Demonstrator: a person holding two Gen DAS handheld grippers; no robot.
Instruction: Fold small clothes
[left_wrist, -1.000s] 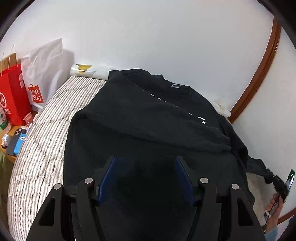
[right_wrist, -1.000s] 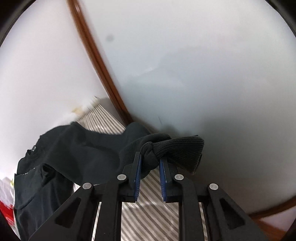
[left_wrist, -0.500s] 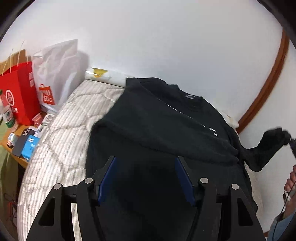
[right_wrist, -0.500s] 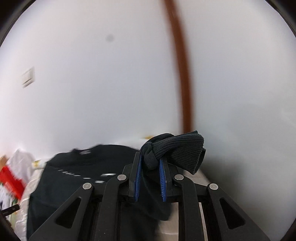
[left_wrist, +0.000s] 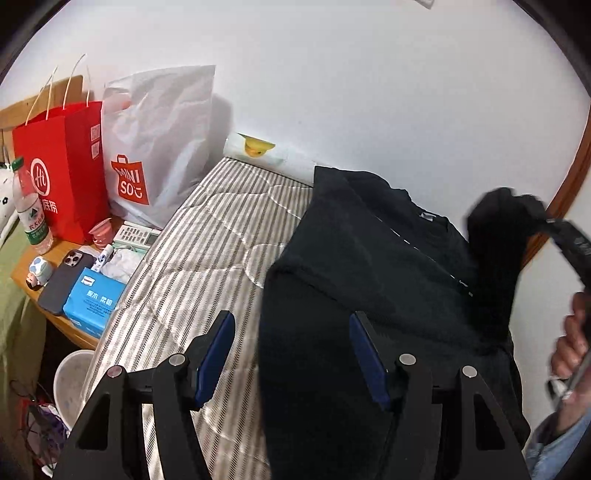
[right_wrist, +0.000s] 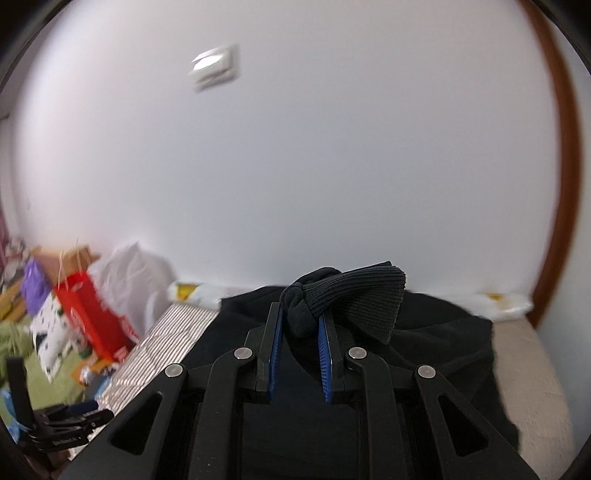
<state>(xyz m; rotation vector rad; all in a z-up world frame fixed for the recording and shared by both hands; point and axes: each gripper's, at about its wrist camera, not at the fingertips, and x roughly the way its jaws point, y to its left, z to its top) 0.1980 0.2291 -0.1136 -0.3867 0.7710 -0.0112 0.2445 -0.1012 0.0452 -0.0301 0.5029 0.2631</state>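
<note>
A black sweatshirt (left_wrist: 369, 266) lies spread on the striped mattress (left_wrist: 207, 258), its left sleeve folded across the chest. My right gripper (right_wrist: 300, 325) is shut on the ribbed cuff (right_wrist: 354, 299) of the right sleeve and holds it lifted above the shirt body (right_wrist: 424, 354). In the left wrist view the lifted sleeve (left_wrist: 498, 236) hangs at the right from the right gripper (left_wrist: 554, 223). My left gripper (left_wrist: 291, 350) is open and empty, hovering over the shirt's lower left edge.
A red paper bag (left_wrist: 62, 166) and a white Miniso bag (left_wrist: 155, 147) stand at the bed's far left. A bedside table (left_wrist: 62, 258) holds a phone, tissue pack, remote and bottle. White walls and a brown door frame (left_wrist: 565, 177) close the far side and right.
My right gripper has carried the sleeve cuff up and swung it leftward over the shirt body. My left gripper has shifted left, with the bedside table coming into view.
</note>
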